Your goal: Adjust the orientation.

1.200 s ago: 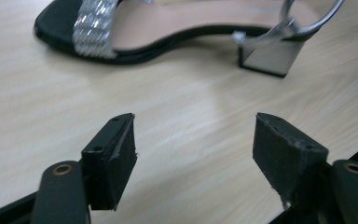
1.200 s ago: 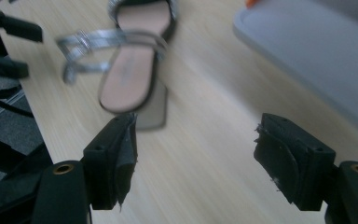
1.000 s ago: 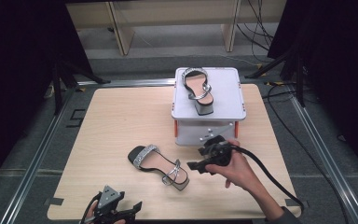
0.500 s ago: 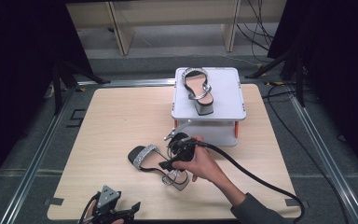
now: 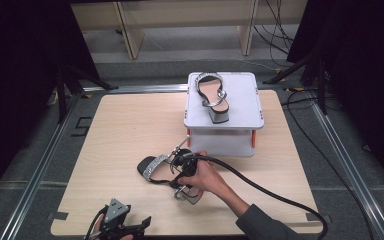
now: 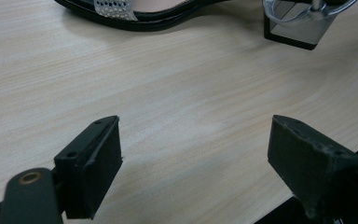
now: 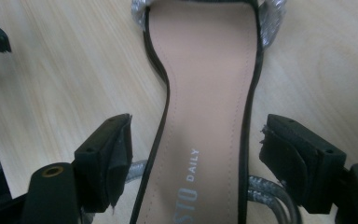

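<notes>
Right gripper (image 5: 176, 172): held in the person's right hand (image 5: 202, 176), lowered over the middle of the sandal on the table (image 5: 167, 172); jaws spread and just opening further, one on each side of the shoe's waist, pads clear of its edges.
Right gripper view: tan insole (image 7: 205, 107) runs straight up between the two black jaws; the printed word "DAILY" lies level with the jaws; the silver toe strap (image 7: 270, 28) crosses ahead of the jaw tips; silver ankle straps (image 7: 265, 191) sit close beside the right-hand jaw.
Sandal on the table: flat on its sole on the wooden table (image 5: 120, 130), between the right gripper's jaws, toe pointing away from the hand, block heel under the palm.
Left gripper (image 5: 130, 227): at the near table edge, well apart from the sandal; jaws released and wide, only bare wood between them.
Left gripper view: black sole edge with the studded strap (image 6: 112, 8) lies beyond the left jaw; the silver block heel (image 6: 298, 25) stands beyond the right jaw, both well ahead of the tips.
Second sandal (image 5: 212, 95): upright on the white raised stand (image 5: 245, 107), beyond the right gripper, untouched.
Cable (image 5: 270, 190): trails from the right gripper back across the table toward the person.
</notes>
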### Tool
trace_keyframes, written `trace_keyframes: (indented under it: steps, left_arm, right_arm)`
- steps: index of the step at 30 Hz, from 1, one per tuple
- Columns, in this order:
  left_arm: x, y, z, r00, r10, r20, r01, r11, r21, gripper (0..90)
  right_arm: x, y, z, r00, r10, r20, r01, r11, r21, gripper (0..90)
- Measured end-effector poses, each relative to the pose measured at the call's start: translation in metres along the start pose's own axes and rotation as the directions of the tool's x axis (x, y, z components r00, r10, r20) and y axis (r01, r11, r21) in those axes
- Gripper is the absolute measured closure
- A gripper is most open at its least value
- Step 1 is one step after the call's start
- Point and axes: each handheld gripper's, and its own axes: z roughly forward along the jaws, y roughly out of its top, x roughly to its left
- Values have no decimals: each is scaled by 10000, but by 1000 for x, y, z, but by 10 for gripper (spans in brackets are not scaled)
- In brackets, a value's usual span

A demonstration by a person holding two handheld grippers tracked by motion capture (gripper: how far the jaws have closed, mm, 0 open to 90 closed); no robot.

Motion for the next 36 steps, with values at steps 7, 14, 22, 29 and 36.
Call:
trace_keyframes:
  steps: [7, 14, 22, 29, 36]
  left_arm:
    - [-1, 0, 1, 9999, -102, 33, 102, 9999, -33, 172]
    - [0, 0, -1, 9998, -198, 17, 198, 9997, -144, 172]
    - [2, 0, -2, 9999, -17, -157, 15, 9999, -151, 176]
    - [0, 0, -3, 9998, -192, -49, 191, 9994, -273, 177]
    - [1, 1, -2, 9998, -194, -32, 192, 9993, -335, 178]
  right_arm:
    - [2, -3, 13, 9990, -190, 417, 170, 9987, 473, 236]
    - [1, -5, 17, 9994, -206, 286, 183, 9967, 790, 354]
    - [-6, -14, 6, 9985, -484, 236, 458, 9938, 1011, 370]
    - [-18, -38, -28, 9980, -489, 406, 442, 9929, 1106, 376]
    - [-37, -77, -49, 9990, 67, 431, -110, 9948, 1011, 378]
